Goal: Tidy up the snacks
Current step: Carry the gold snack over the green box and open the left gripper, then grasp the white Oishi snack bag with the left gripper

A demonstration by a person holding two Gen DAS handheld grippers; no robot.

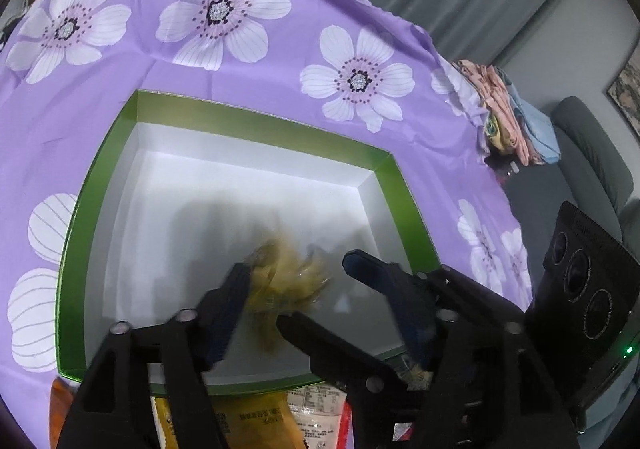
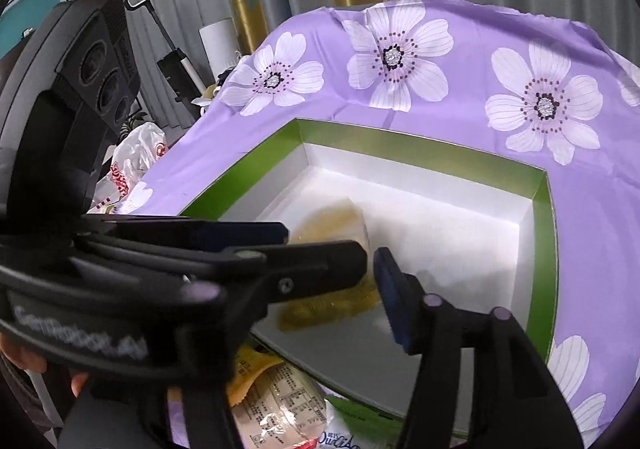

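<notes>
Yellow snack packet between parted hand-held gripper

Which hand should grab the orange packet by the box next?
Left, probably. The orange packet lies outside the green box's near left corner, beside the open left gripper. The right gripper sits farther right, and its camera doesn't show that packet.

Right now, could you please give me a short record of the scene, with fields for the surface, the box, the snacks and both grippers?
surface: purple floral cloth
box: green-rimmed box, white inside, lying open on the cloth
snack in box: one yellowish packet, blurred, low at the near side
other snacks: loose packets outside the near rim
left gripper: over the box, jaws apart, not pressing the packet
right gripper: beside it over the box, appears open
</notes>
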